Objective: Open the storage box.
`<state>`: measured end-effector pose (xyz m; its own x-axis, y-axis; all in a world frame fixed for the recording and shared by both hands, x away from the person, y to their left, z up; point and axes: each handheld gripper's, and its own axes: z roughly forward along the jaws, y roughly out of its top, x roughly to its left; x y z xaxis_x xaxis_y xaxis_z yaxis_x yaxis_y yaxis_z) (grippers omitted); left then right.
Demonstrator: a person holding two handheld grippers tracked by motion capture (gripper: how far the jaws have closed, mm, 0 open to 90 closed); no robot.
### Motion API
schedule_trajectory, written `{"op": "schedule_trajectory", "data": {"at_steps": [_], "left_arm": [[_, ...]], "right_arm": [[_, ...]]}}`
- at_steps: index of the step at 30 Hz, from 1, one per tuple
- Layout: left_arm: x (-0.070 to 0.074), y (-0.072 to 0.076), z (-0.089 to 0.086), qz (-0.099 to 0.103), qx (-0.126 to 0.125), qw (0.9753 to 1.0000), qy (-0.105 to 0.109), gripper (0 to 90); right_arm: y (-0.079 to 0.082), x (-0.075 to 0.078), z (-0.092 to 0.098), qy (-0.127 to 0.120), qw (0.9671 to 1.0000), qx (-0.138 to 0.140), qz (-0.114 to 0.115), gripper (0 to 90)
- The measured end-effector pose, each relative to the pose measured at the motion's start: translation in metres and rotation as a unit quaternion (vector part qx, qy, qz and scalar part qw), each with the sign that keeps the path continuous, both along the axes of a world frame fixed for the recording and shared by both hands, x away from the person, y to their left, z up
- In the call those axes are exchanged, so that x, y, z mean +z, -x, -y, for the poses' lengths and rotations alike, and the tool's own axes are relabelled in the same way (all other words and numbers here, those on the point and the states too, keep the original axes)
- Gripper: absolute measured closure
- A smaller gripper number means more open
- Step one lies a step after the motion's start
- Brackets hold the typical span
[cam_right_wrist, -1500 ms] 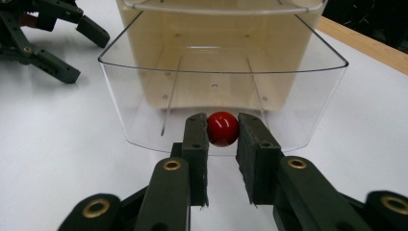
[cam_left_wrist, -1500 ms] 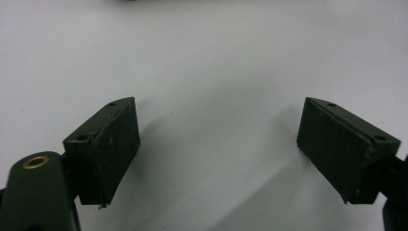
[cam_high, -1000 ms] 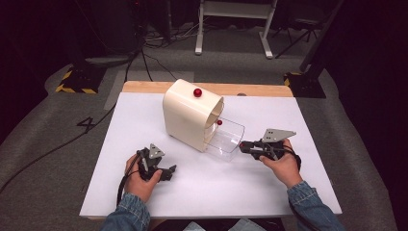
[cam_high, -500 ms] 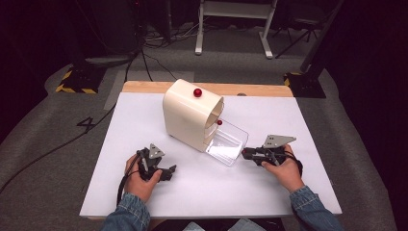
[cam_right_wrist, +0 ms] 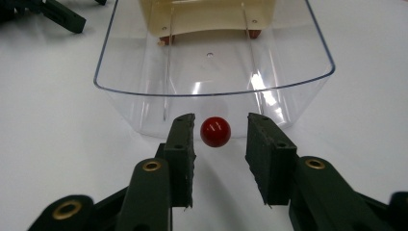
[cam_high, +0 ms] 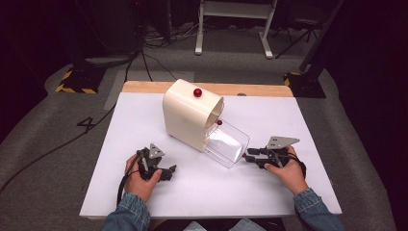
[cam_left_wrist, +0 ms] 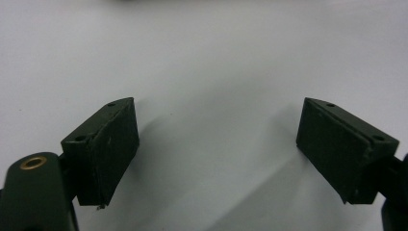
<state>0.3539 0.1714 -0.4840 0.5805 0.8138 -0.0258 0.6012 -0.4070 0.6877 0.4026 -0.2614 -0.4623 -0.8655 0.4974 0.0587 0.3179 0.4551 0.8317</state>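
L gripper (cam_high: 169,172) rests near the front edge of the tabletop (cam_high: 144,120), left of centre; jaws wide apart, nothing between them, bare white surface ahead. R gripper (cam_high: 246,157) sits toward the front-right, jaws partly apart w/ a gap each side of the red knob (cam_right_wrist: 215,131), no contact seen. Knob is fixed to the front wall of the clear drawer (cam_high: 226,144), just beyond the jaw tips. Drawer is pulled out from the cream housing (cam_high: 185,115) at tabletop centre; 2nd red knob (cam_high: 197,92) on top.
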Motion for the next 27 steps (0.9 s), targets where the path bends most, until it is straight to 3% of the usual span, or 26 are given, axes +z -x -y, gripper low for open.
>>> {"op": "schedule_trajectory", "data": {"at_steps": [7, 14, 23, 27], "left_arm": [[0.000, 0.000, 0.000, 0.001, -0.001, 1.0000, 0.000, 15.0], [0.000, 0.000, 0.000, 0.001, -0.001, 1.0000, 0.000, 15.1], [0.000, 0.000, 0.000, 0.000, -0.001, 1.0000, 0.000, 15.0], [0.000, 0.000, 0.000, 0.000, 0.000, 1.0000, 0.000, 15.0]], "right_arm": [[0.001, 0.016, 0.006, -0.015, 0.9998, -0.013, 0.009, 60.9], [0.001, 0.047, 0.007, -0.034, 0.9988, -0.022, 0.027, 58.1], [-0.003, 0.088, -0.006, -0.051, 0.9973, -0.019, 0.050, 55.2], [-0.006, 0.096, -0.016, -0.054, 0.9970, -0.012, 0.055, 54.5]]}}
